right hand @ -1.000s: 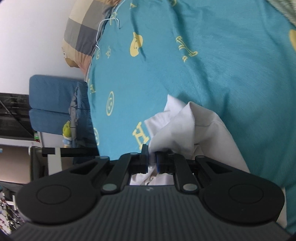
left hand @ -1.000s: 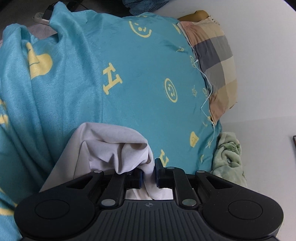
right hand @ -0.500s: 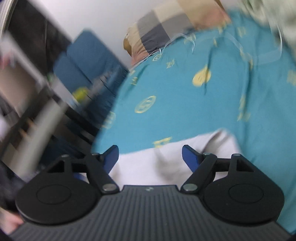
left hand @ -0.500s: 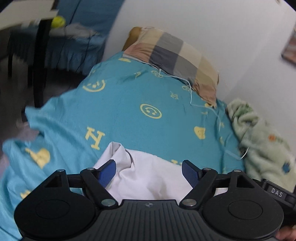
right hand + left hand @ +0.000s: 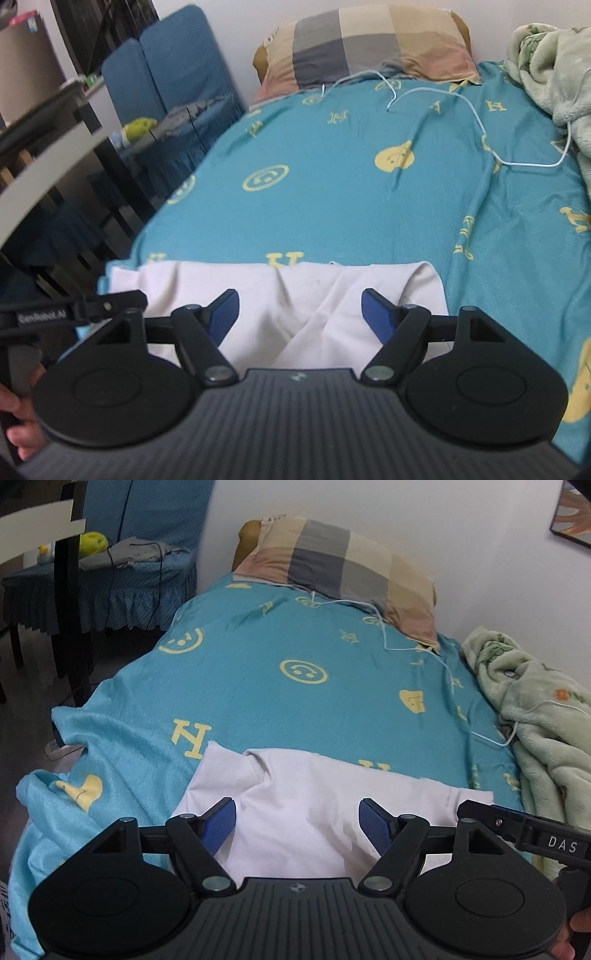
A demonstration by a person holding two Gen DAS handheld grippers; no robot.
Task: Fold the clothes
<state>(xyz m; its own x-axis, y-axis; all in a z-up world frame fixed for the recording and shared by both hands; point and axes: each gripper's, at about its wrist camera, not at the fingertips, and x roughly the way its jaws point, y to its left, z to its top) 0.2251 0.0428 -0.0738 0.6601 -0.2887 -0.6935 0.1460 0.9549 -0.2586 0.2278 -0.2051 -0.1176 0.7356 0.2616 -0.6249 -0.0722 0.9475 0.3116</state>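
The garment (image 5: 295, 812) under the left tool (image 5: 297, 825) was plain white. Beyond it the bedsheet (image 5: 258, 686) was teal with yellow letters and smiley faces. The pillow (image 5: 343, 565) farther off was checked in grey, beige and pink; the blanket (image 5: 535, 709) rightward was pale green. The tool's pads (image 5: 221, 825) were blue.

White garment (image 5: 295, 805) (creased); flat on bedspread (image 5: 258, 686)

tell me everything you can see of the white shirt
The white shirt looks like soft plain cotton. It lies spread, mostly flat with a few creases, on the teal bedsheet at the bed's near edge, one short sleeve angled out at left. Its near part is hidden behind the tools, and no pad presses on it.
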